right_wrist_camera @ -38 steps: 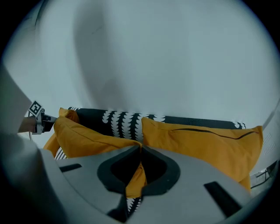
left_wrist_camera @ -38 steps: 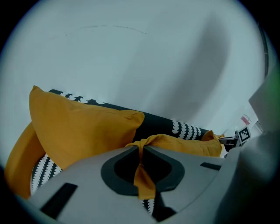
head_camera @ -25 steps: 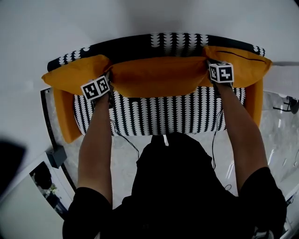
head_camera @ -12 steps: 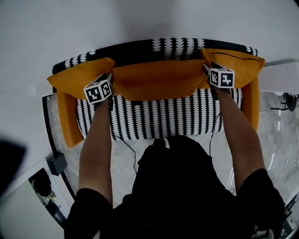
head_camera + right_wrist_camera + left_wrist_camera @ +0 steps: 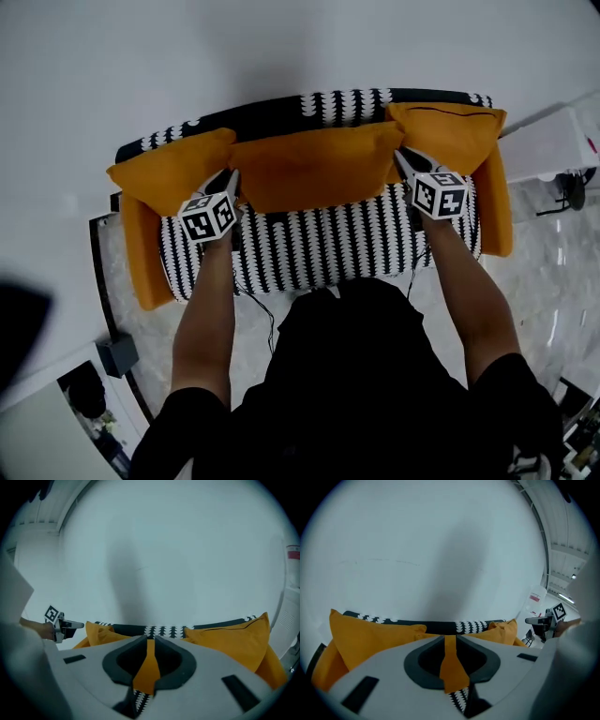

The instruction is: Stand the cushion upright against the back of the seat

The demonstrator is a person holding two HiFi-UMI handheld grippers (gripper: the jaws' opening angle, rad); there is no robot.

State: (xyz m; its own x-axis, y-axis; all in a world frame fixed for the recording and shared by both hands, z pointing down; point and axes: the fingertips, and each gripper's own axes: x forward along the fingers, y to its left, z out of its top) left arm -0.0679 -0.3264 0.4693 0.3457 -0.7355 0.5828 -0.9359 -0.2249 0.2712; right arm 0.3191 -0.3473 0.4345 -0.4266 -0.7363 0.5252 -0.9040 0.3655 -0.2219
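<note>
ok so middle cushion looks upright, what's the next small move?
Probably just draw both grippers back. The middle cushion stands against the sofa back, and the left gripper and right gripper, jaws just closing partway with nothing between them, appear clear of it.

Sofa [image 5: 309,246] front edge partly behind the person [image 5: 366,375]

A dark box [image 5: 117,354] sits on the pale marbled floor [image 5: 553,281].
</note>
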